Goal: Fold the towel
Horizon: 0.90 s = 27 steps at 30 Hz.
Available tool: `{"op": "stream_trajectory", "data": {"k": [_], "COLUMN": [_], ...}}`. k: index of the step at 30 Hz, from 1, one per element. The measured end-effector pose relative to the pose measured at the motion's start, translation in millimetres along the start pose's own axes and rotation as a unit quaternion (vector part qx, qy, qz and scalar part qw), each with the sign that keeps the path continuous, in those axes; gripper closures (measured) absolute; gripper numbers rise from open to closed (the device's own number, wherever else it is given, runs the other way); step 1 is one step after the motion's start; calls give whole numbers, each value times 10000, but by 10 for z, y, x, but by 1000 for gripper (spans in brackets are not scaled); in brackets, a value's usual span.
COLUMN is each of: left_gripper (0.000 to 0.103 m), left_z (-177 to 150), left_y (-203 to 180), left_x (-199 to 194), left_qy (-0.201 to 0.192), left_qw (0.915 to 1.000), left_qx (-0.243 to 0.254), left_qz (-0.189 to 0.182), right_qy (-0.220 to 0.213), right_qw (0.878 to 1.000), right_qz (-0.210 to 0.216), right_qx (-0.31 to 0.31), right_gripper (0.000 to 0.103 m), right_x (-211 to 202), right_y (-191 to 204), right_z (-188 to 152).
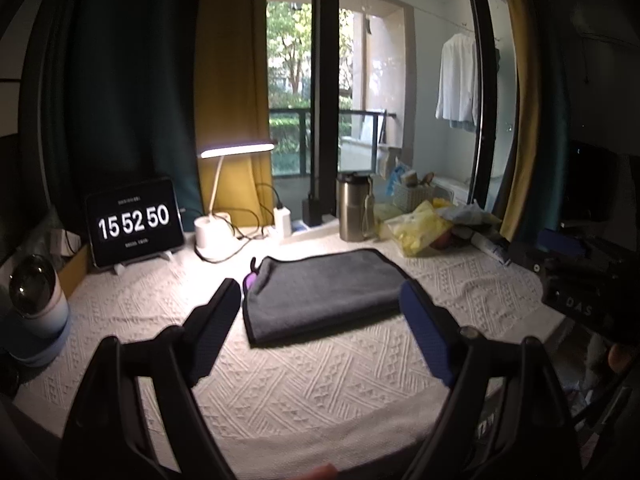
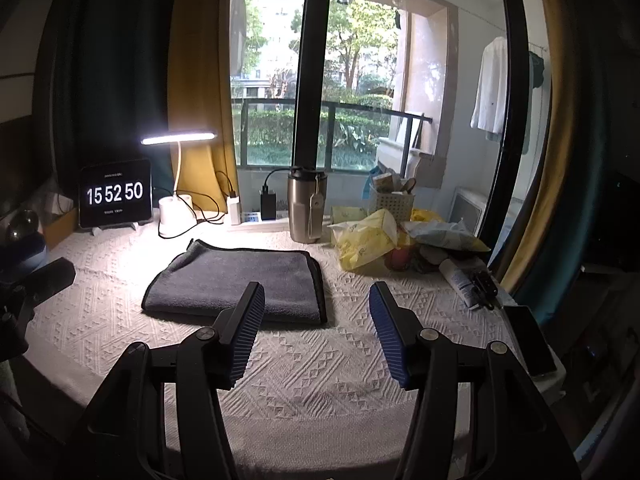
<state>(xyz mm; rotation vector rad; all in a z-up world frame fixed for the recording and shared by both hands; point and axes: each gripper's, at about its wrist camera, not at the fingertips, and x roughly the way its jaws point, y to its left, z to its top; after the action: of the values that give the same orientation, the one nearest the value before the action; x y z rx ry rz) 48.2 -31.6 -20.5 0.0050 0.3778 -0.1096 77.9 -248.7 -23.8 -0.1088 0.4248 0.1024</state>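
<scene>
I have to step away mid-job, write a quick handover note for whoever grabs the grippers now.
Left gripper: open, empty, hovering just short of the towel.
Right gripper: open, empty, near the towel's front right corner.
Grey towel: flat on the white tablecloth, already folded into a layered rectangle, in front of the steel tumbler.
Left: possibly one more fold; otherwise done.
</scene>
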Motion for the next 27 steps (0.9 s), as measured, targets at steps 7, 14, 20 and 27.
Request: {"op": "stream_trajectory", "data": {"k": [7, 14, 20, 27], "left_gripper": [20, 20, 19, 18], "left_z": [20, 43, 74, 106], "left_y": [-66, -50, -10, -12], "left_x": [-275, -549, -671, -831], "left_qy": [-380, -763, -909, -1165], "left_qw": [9992, 9970, 9959, 9932], "left_qx": [158, 81, -10, -19], "left_qz": [-1, -10, 15, -72], "right_qy": [-199, -437, -584, -754], "right_qw": [9998, 9990, 9983, 9971], "right_qz": [8, 55, 48, 48], "right_qx": [-3, 49, 54, 43], "right_gripper": [45, 45, 45, 45], "right_x": [-240, -514, -673, -827], "right_y": [18, 36, 46, 62], "right_z": [4, -27, -31, -9]}}
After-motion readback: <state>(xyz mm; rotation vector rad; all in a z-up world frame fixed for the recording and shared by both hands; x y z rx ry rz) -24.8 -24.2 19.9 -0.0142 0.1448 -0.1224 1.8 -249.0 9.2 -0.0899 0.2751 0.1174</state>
